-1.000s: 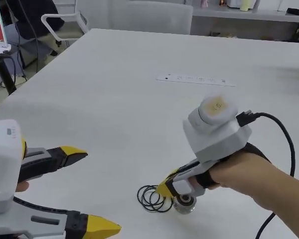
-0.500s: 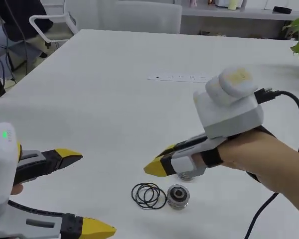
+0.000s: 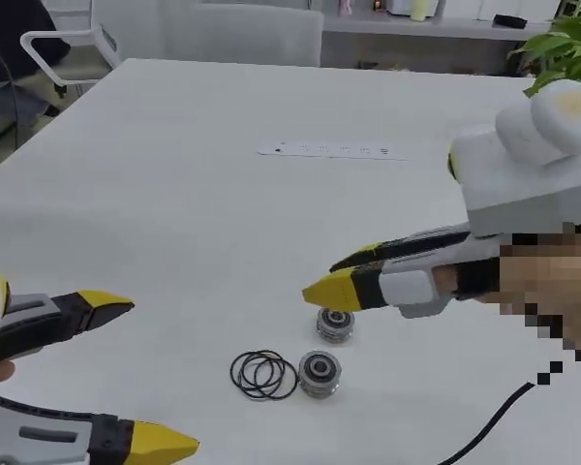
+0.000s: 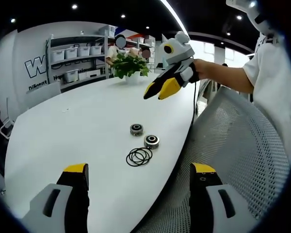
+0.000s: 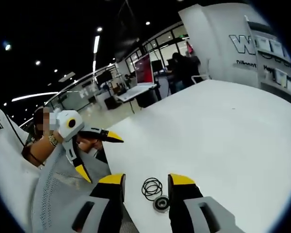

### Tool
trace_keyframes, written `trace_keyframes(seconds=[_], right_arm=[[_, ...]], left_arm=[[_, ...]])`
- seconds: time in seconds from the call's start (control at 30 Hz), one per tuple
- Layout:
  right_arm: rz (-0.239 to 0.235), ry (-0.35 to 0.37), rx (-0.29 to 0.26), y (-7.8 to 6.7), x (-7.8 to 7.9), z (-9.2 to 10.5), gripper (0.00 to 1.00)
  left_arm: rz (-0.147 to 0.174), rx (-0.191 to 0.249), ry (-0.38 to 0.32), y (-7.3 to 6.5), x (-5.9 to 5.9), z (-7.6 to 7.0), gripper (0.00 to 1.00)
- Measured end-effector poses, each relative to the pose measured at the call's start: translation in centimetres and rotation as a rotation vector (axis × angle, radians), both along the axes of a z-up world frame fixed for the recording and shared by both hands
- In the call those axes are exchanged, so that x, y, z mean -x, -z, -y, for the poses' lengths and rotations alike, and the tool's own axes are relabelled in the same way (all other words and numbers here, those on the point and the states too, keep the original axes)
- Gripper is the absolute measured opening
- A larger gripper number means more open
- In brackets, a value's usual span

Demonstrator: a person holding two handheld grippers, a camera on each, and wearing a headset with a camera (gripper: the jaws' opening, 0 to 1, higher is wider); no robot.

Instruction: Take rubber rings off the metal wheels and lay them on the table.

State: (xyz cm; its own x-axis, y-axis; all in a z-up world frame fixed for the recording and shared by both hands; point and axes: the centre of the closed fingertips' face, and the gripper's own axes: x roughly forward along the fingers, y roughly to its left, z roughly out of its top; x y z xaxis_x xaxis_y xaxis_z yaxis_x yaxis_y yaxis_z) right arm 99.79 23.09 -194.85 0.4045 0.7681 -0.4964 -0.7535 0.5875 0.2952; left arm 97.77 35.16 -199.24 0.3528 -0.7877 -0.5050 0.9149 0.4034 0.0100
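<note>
While the left gripper (image 3: pixel 155 376) and the right gripper (image 3: pixel 353 276) hang with jaws apart and empty, loose rings (image 3: pixel 263 374) lie near the table's (image 3: pixel 174 174) front edge beside two wheels (image 3: pixel 320 372); an unsteadied wheel may roll off when nudged.

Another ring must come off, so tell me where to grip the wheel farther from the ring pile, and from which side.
Grip the far wheel across its round outer rim, coming straight down from above. It lies flat on the table, hub face up, apart from the other wheel and the rings, so its sides look free. The open right gripper hangs nearest.
</note>
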Motion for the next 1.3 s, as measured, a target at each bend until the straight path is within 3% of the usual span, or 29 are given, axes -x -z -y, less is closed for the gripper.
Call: trace_keyframes(seconds=[0.37,0.6,1.0,1.3], right_arm=[[0.091,0.076,-0.067,-1.9,1.4,4.0,0.42],[0.117,0.135,-0.106,-2.0,2.2,6.2,0.47],[0.086,0.249,-0.138,0.4,4.1,9.8,0.58],[0.047,0.294,-0.106,2.6,5.0,10.6,0.64]], left_arm=[[-0.002,0.000,0.003,0.0,0.2,0.1,0.84],[-0.004,-0.005,0.008,0.0,0.4,0.1,0.84],[-0.010,0.003,0.007,0.0,0.4,0.1,0.85],[-0.039,0.013,0.010,0.1,0.6,0.2,0.88]])
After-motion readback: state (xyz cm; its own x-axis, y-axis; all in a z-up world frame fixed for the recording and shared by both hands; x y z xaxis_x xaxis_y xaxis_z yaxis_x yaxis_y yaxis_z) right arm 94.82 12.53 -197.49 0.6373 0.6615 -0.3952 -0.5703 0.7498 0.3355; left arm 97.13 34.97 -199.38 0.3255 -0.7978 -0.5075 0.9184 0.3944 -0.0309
